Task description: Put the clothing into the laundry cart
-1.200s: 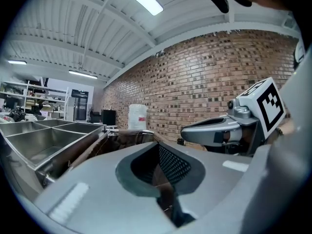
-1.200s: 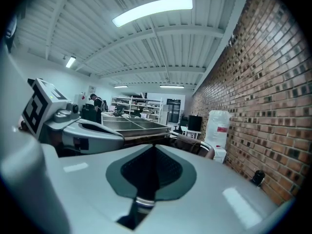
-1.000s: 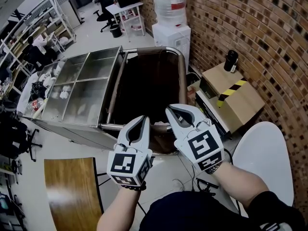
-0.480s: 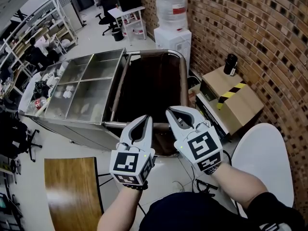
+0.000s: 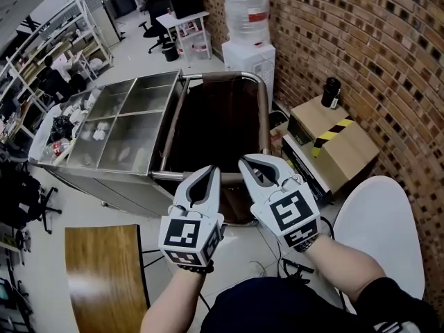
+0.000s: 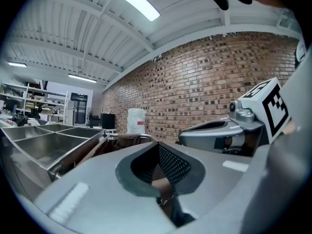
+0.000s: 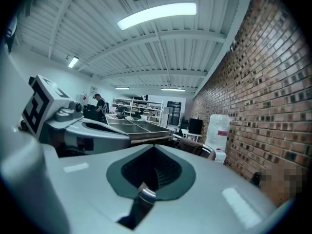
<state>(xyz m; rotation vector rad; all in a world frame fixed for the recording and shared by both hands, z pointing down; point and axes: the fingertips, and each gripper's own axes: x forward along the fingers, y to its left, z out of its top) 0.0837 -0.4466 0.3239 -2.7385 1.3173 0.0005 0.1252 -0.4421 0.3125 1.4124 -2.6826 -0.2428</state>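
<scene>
The laundry cart [image 5: 263,109], a dark brown bag in a metal tube frame, stands just ahead of me; its inside looks dark and I see no clothing in any view. My left gripper [image 5: 211,171] and right gripper [image 5: 244,161] are side by side above the cart's near rim, both shut with nothing between the jaws. In the left gripper view the left gripper [image 6: 158,144] points level at the cart [image 6: 122,139], with the right gripper [image 6: 214,133] beside it. In the right gripper view the right gripper [image 7: 155,148] faces the cart [image 7: 195,146].
A steel trolley with open compartments [image 5: 118,127] adjoins the cart's left side. A water dispenser [image 5: 248,40] stands behind it against the brick wall. A cardboard box [image 5: 340,144] with a black bottle [image 5: 331,92], and a white round seat [image 5: 381,227], lie right; a wooden tabletop [image 5: 104,276] lies lower left.
Both grippers have edged a little forward toward the cart's near rim and stay shut. The head view has shifted slightly.
</scene>
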